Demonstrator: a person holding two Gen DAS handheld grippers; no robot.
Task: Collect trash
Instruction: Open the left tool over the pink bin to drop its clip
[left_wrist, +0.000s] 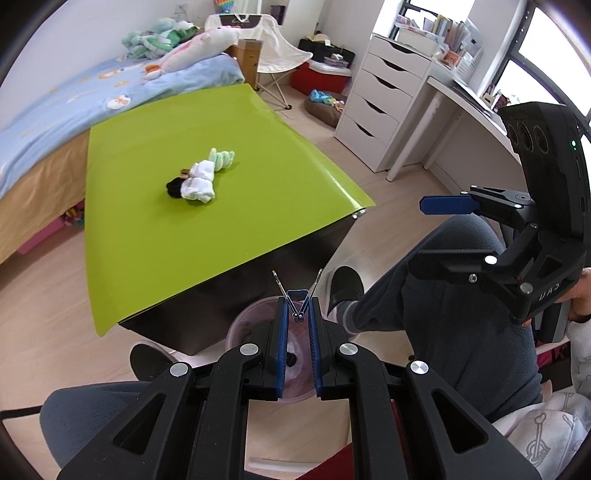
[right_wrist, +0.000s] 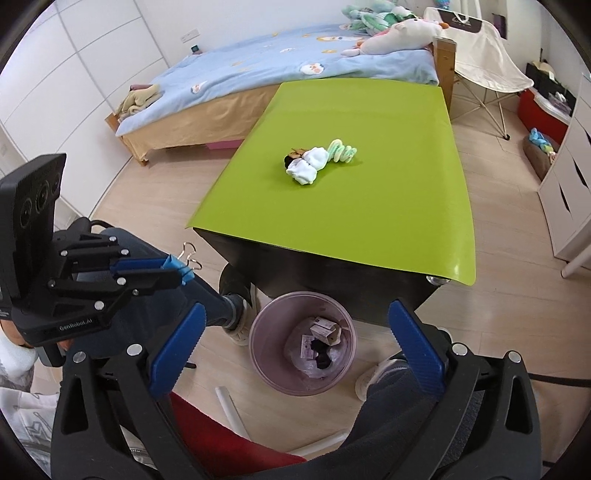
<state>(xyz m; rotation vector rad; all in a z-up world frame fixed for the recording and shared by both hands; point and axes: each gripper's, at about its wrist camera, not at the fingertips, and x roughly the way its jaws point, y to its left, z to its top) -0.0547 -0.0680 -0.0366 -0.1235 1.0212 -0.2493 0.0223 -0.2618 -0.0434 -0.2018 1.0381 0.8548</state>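
My left gripper (left_wrist: 297, 306) is shut on a blue binder clip (left_wrist: 297, 296) with wire handles, held above a pink trash bin (left_wrist: 240, 325) on the floor. The gripper (right_wrist: 177, 267) with the clip (right_wrist: 176, 266) also shows in the right wrist view. The bin (right_wrist: 258, 332) holds a small carton (right_wrist: 325, 328) and dark scraps in a plastic liner. My right gripper (right_wrist: 295, 343) is open and empty above the bin; it also shows in the left wrist view (left_wrist: 447, 204). A pile of white, black and green socks (left_wrist: 199, 179) (right_wrist: 314, 162) lies mid-table.
The green-topped table (left_wrist: 147, 236) (right_wrist: 369, 229) stands beside a bed (right_wrist: 258, 70). White drawers (left_wrist: 384, 103) and a desk stand to the right. The person's legs (left_wrist: 443, 295) and shoes flank the bin. A red chair seat (right_wrist: 221, 443) is below.
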